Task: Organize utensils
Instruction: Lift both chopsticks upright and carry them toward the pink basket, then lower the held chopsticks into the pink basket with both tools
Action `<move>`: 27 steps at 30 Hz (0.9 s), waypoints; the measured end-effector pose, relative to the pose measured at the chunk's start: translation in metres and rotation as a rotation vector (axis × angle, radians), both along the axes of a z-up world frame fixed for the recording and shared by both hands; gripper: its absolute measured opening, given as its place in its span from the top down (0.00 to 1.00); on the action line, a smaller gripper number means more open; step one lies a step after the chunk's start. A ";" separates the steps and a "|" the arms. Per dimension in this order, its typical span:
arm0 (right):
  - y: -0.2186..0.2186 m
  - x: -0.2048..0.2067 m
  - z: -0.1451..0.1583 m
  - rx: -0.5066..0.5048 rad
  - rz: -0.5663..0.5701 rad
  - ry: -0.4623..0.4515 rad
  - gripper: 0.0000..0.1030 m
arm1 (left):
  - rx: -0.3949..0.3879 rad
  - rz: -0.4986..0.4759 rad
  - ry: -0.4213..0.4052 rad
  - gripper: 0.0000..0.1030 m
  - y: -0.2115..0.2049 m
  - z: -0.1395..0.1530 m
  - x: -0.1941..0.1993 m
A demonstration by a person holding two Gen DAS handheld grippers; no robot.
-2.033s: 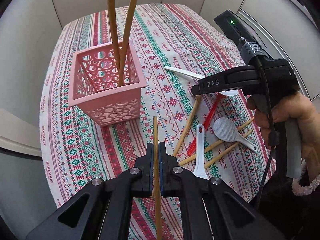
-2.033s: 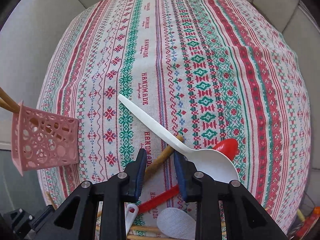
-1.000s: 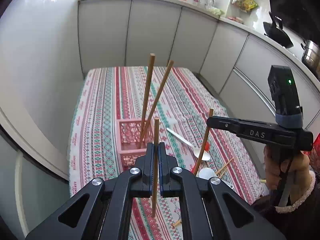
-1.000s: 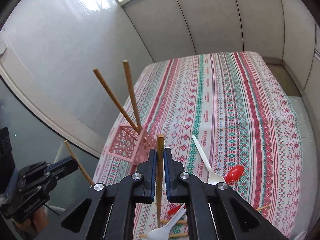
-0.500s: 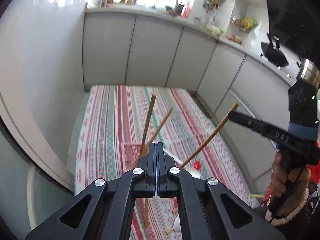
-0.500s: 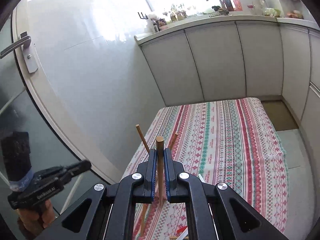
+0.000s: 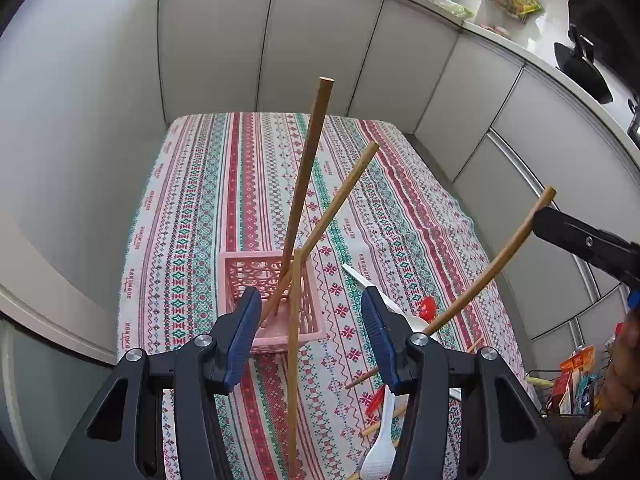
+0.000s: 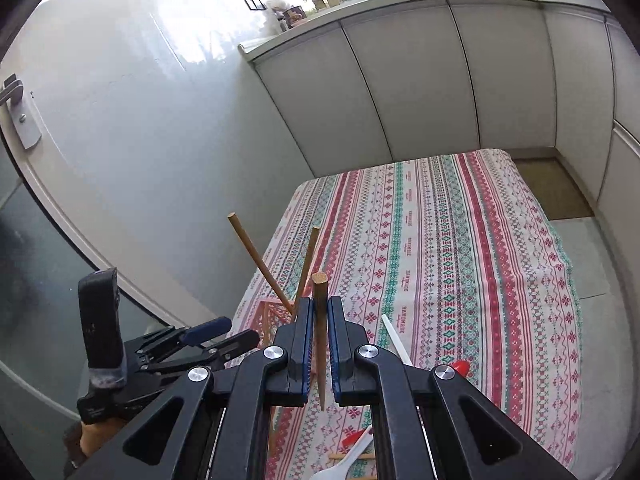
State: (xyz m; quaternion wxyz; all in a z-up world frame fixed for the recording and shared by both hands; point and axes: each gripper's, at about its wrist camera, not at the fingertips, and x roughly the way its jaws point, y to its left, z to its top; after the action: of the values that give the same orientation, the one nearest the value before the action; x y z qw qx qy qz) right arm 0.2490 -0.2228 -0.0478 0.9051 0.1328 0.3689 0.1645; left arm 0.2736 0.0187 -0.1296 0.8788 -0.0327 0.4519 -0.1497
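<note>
The left gripper [image 7: 311, 326] had its jaws apart; they had just been opening. A thin wooden chopstick [image 7: 294, 360] stood between the blue pads [image 7: 243, 330], upright, and neither pad touched it. Its upper end was at the height of the basket rim and its lower part ran down between the black arms of the tool. It was light brown, round and plain.

Just ahead of this gripper, a little to its left side, stood the pink basket [image 7: 248, 276]. It was square, of plastic, with round holes cut in its walls. Two more chopsticks leaned out of it: the longer stick [image 7: 306, 172] went steeply up and the thinner stick [image 7: 340, 204] tilted to the right.

The right gripper [image 8: 319, 344] was closed on the brown chopstick [image 8: 319, 328]. The stick stood almost upright in the jaws, its flat round end above the pads and its point below them.

Under both tools lay the striped tablecloth [image 7: 248, 184] with red and green patterns. To the right of the left gripper, on the cloth, were a white spoon [image 7: 378, 452], a red spoon [image 7: 427, 306] and some loose chopsticks [image 7: 474, 344].
</note>
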 end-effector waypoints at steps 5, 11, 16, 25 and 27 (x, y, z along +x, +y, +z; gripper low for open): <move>-0.003 0.003 -0.006 -0.009 -0.004 0.018 0.93 | 0.032 0.037 0.046 0.48 -0.007 -0.018 0.020; -0.004 0.005 -0.012 -0.021 -0.005 0.031 0.93 | 0.088 0.052 0.074 0.89 -0.011 -0.033 0.027; -0.003 0.003 -0.010 -0.018 -0.003 0.021 0.93 | 0.090 0.046 0.048 0.95 -0.008 -0.024 0.020; 0.002 -0.017 0.022 0.027 0.014 -0.077 0.93 | 0.056 0.059 -0.120 0.95 0.007 0.041 -0.022; 0.003 -0.023 0.034 0.044 0.013 -0.117 0.93 | 0.046 0.067 -0.179 0.95 0.012 0.061 -0.035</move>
State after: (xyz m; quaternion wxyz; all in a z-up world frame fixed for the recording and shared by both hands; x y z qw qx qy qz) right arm 0.2257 -0.2197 -0.0140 0.9209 0.1406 0.3124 0.1859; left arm 0.2382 0.0309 -0.0682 0.9207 -0.0140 0.3735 -0.1123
